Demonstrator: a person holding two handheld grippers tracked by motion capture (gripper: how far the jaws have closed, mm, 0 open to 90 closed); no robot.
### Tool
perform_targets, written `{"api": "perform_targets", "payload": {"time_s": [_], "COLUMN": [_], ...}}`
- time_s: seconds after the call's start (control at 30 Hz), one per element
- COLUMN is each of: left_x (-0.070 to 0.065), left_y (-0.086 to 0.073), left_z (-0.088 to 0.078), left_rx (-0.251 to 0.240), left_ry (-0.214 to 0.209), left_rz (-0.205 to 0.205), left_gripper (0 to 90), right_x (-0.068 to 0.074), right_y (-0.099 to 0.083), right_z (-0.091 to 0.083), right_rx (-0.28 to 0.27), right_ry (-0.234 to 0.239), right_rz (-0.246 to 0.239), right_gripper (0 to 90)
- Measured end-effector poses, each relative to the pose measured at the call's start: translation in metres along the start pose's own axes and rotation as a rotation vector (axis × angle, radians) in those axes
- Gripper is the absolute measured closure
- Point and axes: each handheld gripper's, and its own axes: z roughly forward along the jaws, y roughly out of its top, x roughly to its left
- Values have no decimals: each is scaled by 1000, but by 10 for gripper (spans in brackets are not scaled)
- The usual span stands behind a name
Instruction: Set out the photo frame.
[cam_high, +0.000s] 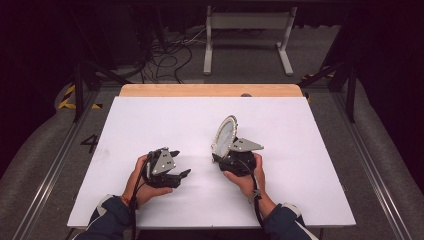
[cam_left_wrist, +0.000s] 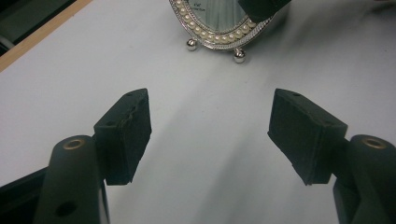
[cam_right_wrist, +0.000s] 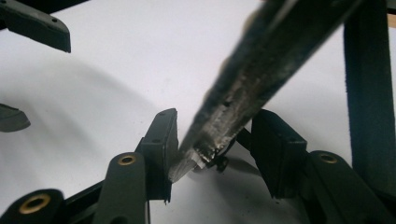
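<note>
between the right gripper (cam_high: 223, 156) jaws, seemingly clamped: oval frame (cam_high: 224, 134).

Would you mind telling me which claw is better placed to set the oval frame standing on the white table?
The right claw: its jaws already close around the pearl-rimmed frame, whose ball feet sit at the table. The left claw is open, apart from it.

Your oval frame (cam_left_wrist: 219, 28) shows glossy silvery metal edged with pearly beads. Its ball feet shine. Your table (cam_high: 150, 125) is matt white, wood-edged.
</note>
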Motion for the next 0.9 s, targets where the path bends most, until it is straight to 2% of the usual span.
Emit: {"api": "perform_targets", "payload": {"time_s": [0.3,0.5,0.63,0.77,0.9], "left_x": [-1,-2,-4,-3,-3], "left_y": [0,0,0,0,0], "left_z": [2,4,5,4,3], "left_rx": [18,30,34,31,30], "left_ry": [-8,-16,-22,-29,-28], "left_rz": [16,26,29,21,22], "left_gripper": [300,297,297,296,296], "right_x": [-7,-18,-20,-25,-25], "right_y": [-2,-3,-3,-5,-5], "right_z": [-6,-11,-14,-16,-17], "right_rx": [20,46,62,69,72], "right_ry": [42,110,123,149,149], "right_rz": [6,25,13,22,27], "right_gripper": [623,685,698,714,714]}}
